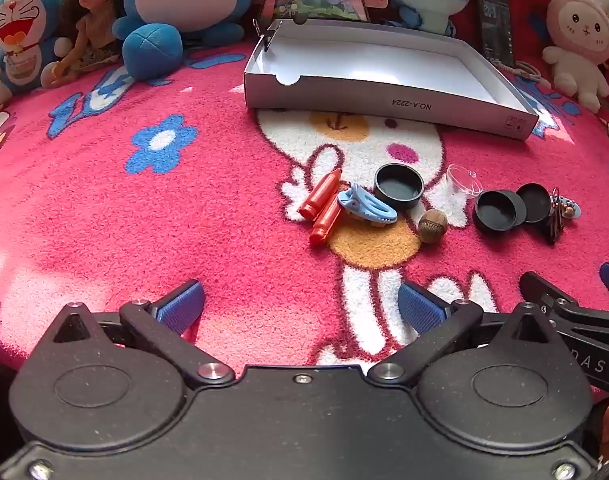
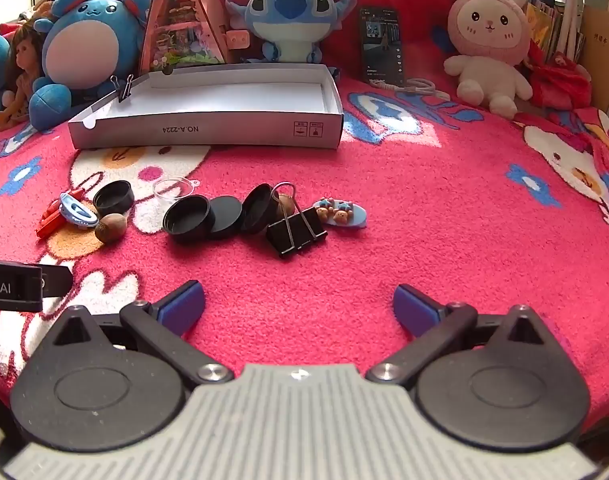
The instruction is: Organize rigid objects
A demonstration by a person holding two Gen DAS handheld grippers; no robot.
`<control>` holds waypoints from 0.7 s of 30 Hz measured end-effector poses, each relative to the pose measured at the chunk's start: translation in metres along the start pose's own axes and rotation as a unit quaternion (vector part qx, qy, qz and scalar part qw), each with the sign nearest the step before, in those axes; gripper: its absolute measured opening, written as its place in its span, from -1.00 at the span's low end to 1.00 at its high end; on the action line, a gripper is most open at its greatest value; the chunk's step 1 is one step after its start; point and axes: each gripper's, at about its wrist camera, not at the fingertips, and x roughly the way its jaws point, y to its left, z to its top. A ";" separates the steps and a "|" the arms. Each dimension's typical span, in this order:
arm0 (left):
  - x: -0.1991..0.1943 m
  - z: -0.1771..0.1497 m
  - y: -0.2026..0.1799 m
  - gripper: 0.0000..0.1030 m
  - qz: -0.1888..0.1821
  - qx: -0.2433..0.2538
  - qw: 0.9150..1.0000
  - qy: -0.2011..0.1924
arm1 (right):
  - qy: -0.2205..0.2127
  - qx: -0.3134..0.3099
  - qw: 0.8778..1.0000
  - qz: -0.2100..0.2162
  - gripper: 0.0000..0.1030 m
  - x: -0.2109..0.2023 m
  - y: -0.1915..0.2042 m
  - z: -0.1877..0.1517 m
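While the shallow white box near the blanket's far edge holds nothing but a small binder clip pinched on its left wall, the loose items lie in a row nearer the middle: two red crayon-shaped pieces, a blue hair clip, black round lids, a brown nut, a clear cup, a big black binder clip and a decorated blue clip. The left hand-held gripper and right hand-held gripper both tilt downward over the near blanket, jaws spread wide, empty.
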 end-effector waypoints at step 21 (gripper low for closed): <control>0.000 0.000 0.000 1.00 0.000 -0.001 1.000 0.002 | 0.001 0.000 1.000 0.000 1.00 0.000 0.000 0.000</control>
